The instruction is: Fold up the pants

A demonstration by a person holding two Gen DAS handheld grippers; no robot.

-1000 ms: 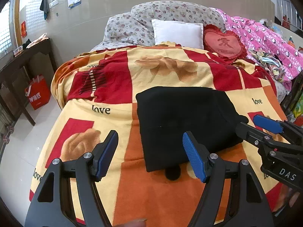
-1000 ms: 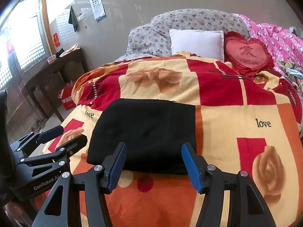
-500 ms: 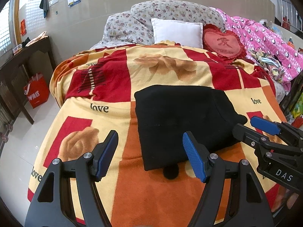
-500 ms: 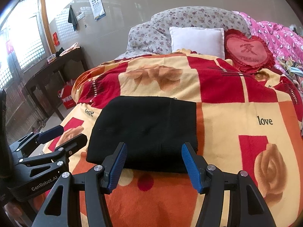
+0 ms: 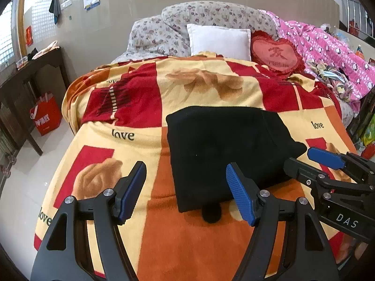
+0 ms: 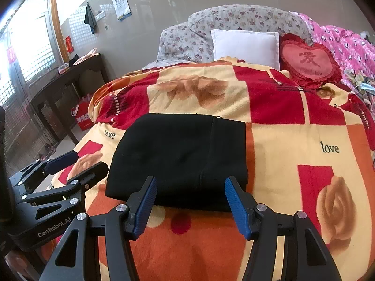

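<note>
Left gripper [image 5: 186, 190]: jaws wide apart, nothing between the blue pads, nothing touched. It hangs over the near part of the blanket [image 5: 121, 126], aimed down at the bed. Its right finger overlaps the near edge of the pants [image 5: 225, 149] in the left wrist view, but whether it touches the cloth I can't tell; it looks to be above it.

Right gripper [image 6: 188, 202]: jaws also apart, a bit narrower than the left, empty. Both pads sit just short of the near edge of the pants [image 6: 180, 157], no pinch on the fabric visible.

Each gripper shows in the other's camera: the right gripper [image 5: 311, 161] at the right edge of the left wrist view, just beside the pants' near right corner; the left gripper [image 6: 77, 164] at the left edge of the right wrist view, just beside the pants' left edge.

Pants: black, folded into a compact flat rectangle, lying on the red/yellow/orange blanket, mid-bed toward the near end. Well apart from the white pillow [image 5: 219, 41] and the red heart cushion [image 5: 276, 55] at the headboard end.
</note>
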